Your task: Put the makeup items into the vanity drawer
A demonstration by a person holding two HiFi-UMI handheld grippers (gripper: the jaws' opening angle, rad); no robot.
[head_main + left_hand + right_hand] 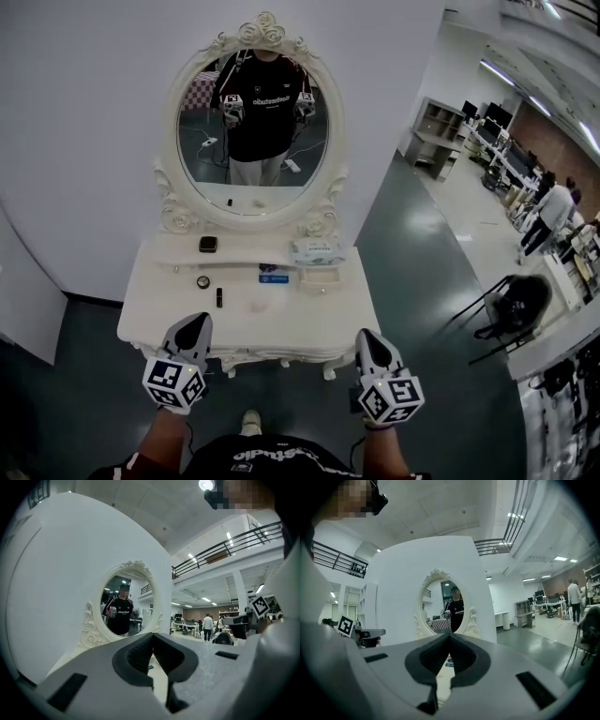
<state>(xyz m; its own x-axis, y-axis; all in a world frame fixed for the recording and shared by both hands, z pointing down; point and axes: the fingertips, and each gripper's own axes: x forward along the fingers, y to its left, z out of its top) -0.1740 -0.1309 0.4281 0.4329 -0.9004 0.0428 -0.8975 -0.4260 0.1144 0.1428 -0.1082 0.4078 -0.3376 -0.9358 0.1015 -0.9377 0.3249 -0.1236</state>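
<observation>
Two empty, clenched claws, the left claw and the right claw, hang at the front edge of the white bench. A black compact sits near the back edge, and a lipstick and a pink puff lie mid-bench. Open floor runs past the right edge.

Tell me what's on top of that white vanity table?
On the vanity table: a dark square compact, a round pot, a black tube, a pink item, a blue packet, a wipes pack. The left gripper hides part of the front edge.
</observation>
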